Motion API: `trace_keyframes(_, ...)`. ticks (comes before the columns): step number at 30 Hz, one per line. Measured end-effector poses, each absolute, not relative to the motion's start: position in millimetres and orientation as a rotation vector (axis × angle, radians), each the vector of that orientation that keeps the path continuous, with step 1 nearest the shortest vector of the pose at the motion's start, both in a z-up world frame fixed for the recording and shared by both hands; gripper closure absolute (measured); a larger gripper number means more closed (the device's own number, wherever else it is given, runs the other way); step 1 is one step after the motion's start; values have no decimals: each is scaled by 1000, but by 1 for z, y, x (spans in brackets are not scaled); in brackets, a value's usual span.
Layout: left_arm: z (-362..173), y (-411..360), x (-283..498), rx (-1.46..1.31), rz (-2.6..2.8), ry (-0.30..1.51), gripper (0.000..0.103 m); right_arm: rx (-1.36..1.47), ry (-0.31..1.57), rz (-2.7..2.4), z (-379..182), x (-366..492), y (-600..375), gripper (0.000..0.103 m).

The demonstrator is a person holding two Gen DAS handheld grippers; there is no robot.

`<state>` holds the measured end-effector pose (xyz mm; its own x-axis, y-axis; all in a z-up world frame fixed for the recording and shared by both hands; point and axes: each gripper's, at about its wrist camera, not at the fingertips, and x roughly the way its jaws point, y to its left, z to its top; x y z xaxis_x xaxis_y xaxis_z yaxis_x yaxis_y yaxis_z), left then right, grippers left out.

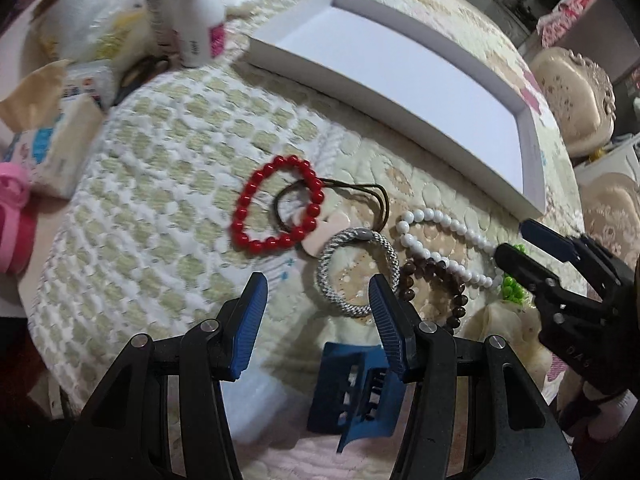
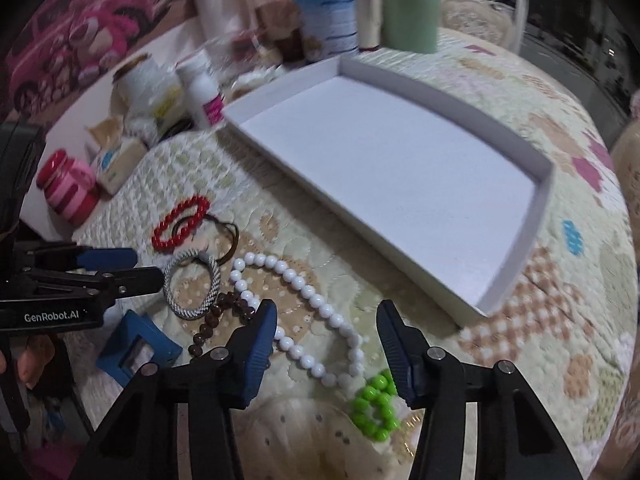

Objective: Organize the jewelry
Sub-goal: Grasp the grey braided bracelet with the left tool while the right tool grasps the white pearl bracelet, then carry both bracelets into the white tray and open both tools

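Several pieces lie on a quilted cloth: a red bead bracelet (image 1: 240,208) (image 2: 180,220), a brown hair elastic (image 1: 362,191), a silver braided hair tie (image 1: 326,280) (image 2: 216,276), a brown bead bracelet (image 1: 452,280) (image 2: 212,320), a white bead necklace (image 1: 440,220) (image 2: 312,296), a green bead bracelet (image 1: 510,284) (image 2: 372,400) and a blue claw clip (image 1: 352,400) (image 2: 132,344). My left gripper (image 1: 318,284) (image 2: 132,268) is open above the hair tie and clip. My right gripper (image 2: 327,312) (image 1: 516,240) is open, straddling the white necklace without touching it. Behind the pieces sits an empty white tray (image 1: 400,80) (image 2: 400,168).
Clutter crowds the back left: white bottles (image 1: 200,12) (image 2: 204,96), a tissue pack (image 1: 60,140), a pink jar (image 2: 68,188). A blue-rimmed cup (image 2: 328,20) and a green bottle (image 2: 408,4) stand behind the tray. Cushioned chairs (image 1: 572,96) stand off to the right.
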<state>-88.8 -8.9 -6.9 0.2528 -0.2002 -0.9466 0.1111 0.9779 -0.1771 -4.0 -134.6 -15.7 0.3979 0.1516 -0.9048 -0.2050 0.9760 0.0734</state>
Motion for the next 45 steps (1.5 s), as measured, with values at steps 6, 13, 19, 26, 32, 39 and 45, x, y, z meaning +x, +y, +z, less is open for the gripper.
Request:
trace_keyframes(6, -20, -11, -81, -76, -226, 1327, 51, -103, 1193, 227, -42, 8, -130, 67)
trace_keyframes(13, -27, -19, -73, -55, -206, 1299, 91, -128, 1161, 222, -47, 15, -133, 93)
trace_keyframes(19, -14, -10, -73, -85, -221, 1268, 96, -30, 1105, 249, -21, 13, -140, 94)
trace_keyframes(26, 30, 0, -77, -93, -253, 1193, 97, 40, 989, 280, 36, 8, -148, 94)
trace_keyframes(32, 65, -14, -54, -50, -271, 1105, 97, 43, 921, 260, 69, 20, -165, 94)
trace_keyframes(39, 75, -46, -1, 26, -290, 1057, 97, 59, 898, 196, 81, 56, -189, 94)
trace_keyframes(45, 60, -71, 53, 78, -292, 1066, 97, 77, 927, 139, 65, 91, -208, 94)
